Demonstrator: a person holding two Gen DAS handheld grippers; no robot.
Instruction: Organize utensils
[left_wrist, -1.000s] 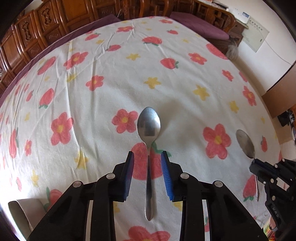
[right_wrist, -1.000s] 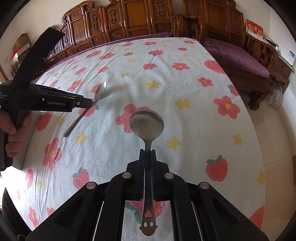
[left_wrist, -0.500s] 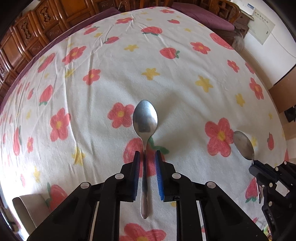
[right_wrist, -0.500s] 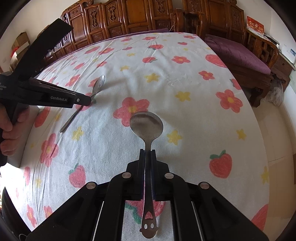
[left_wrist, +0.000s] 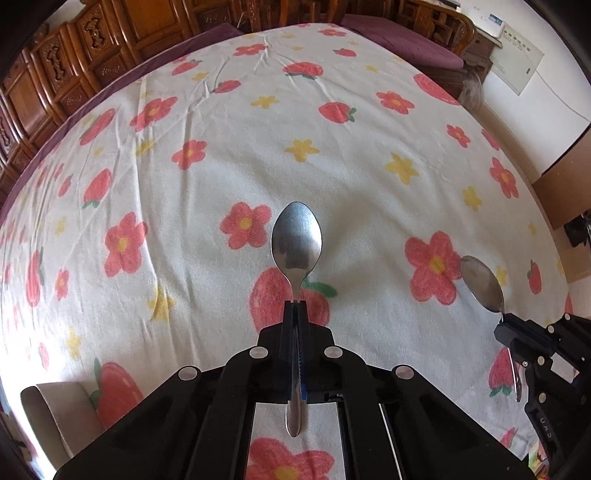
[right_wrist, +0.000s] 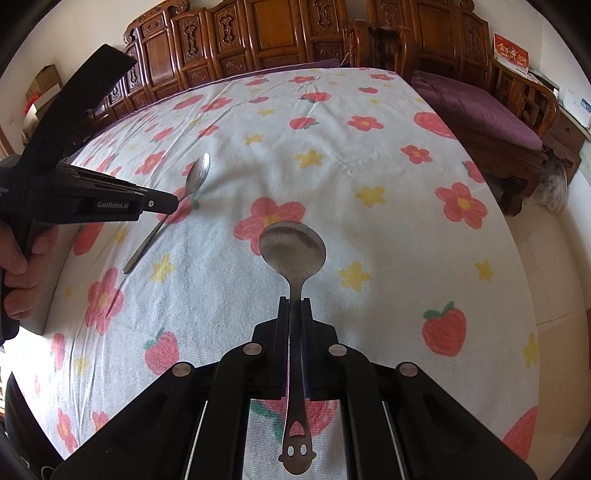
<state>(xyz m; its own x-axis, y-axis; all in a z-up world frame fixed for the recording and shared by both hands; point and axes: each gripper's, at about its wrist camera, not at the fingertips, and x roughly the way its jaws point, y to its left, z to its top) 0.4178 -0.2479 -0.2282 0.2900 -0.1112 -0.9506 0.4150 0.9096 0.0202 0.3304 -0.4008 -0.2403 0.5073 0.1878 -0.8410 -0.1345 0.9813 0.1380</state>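
L fingers clamped on slim spoon, R fingers on round spoon; bowls fwd, handles back.

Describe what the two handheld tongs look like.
Both tongs are matte black plastic with round silver screw heads. The left tongs have blue ribbed pads; the side of their body reads "GenRobot.AI" in white. The right tongs show dark pads. No cables or sleeves are visible.

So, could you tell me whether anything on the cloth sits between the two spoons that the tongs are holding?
Nothing visible does: between the slim spoon in the left tongs and the round-bowled spoon in the right tongs lies only bare flowered cloth.
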